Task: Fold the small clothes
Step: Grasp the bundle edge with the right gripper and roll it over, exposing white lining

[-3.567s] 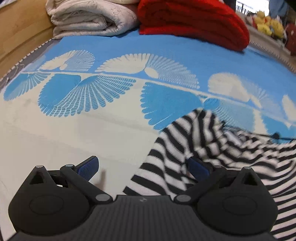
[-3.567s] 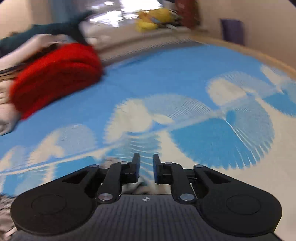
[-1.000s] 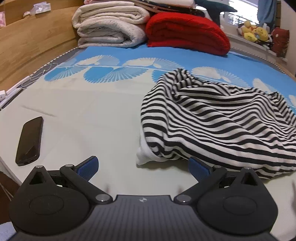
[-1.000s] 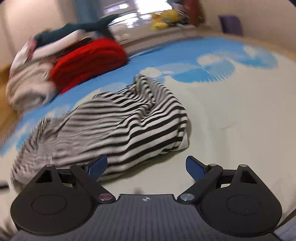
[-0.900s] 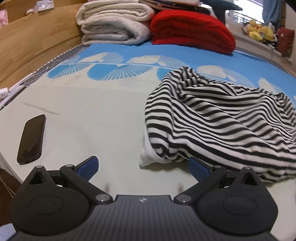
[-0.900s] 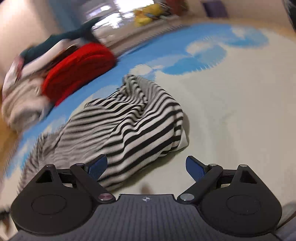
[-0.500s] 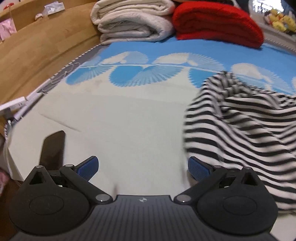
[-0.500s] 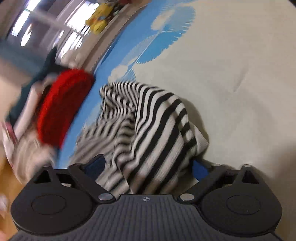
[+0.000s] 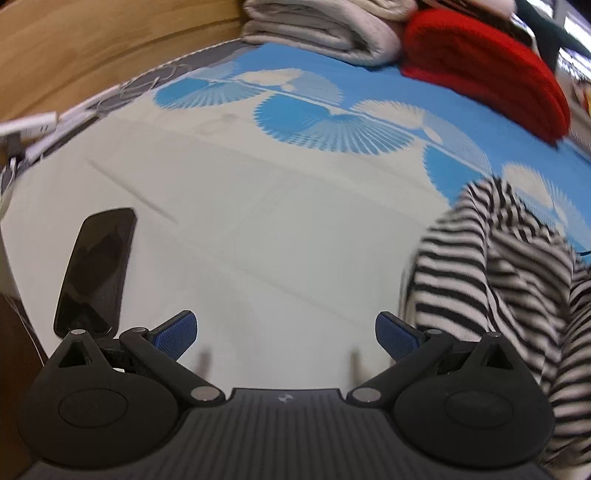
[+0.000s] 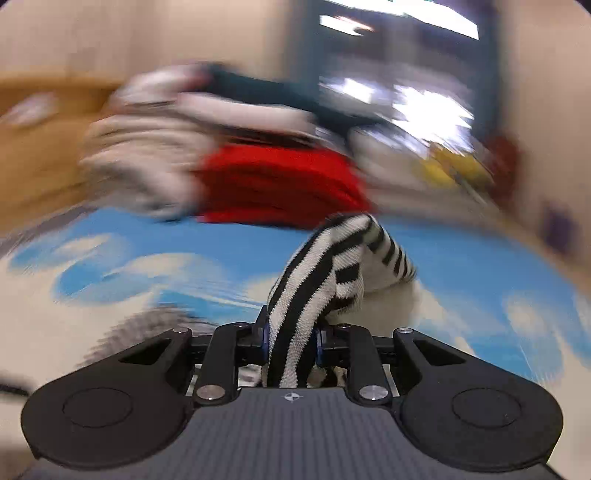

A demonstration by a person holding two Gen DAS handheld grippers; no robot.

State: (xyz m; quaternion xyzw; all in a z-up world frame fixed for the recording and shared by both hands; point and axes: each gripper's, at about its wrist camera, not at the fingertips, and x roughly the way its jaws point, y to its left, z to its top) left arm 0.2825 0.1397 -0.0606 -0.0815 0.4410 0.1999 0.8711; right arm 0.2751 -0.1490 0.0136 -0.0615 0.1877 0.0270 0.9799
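Note:
A black-and-white striped garment [image 9: 491,280] lies bunched at the right of the left wrist view, on a cream and blue patterned sheet [image 9: 280,236]. My left gripper [image 9: 286,334] stands open over bare sheet, left of the garment, with nothing between its blue pads. In the right wrist view a fold of the striped garment [image 10: 332,266] rises between the jaws of my right gripper [image 10: 291,339]. Those jaws are closing and the pads press on the fabric. This view is blurred by motion.
A black phone [image 9: 96,269] lies on the sheet at the near left. Folded cream blankets [image 9: 325,29] and a red blanket [image 9: 487,66] are stacked at the far side. A wooden board [image 9: 92,48] borders the left. A white power strip [image 9: 29,125] sits by it.
My right gripper went from wide open near the garment to closed on a fold of it, and lifted and rolled. My left gripper slid left, so the garment now sits at its right.

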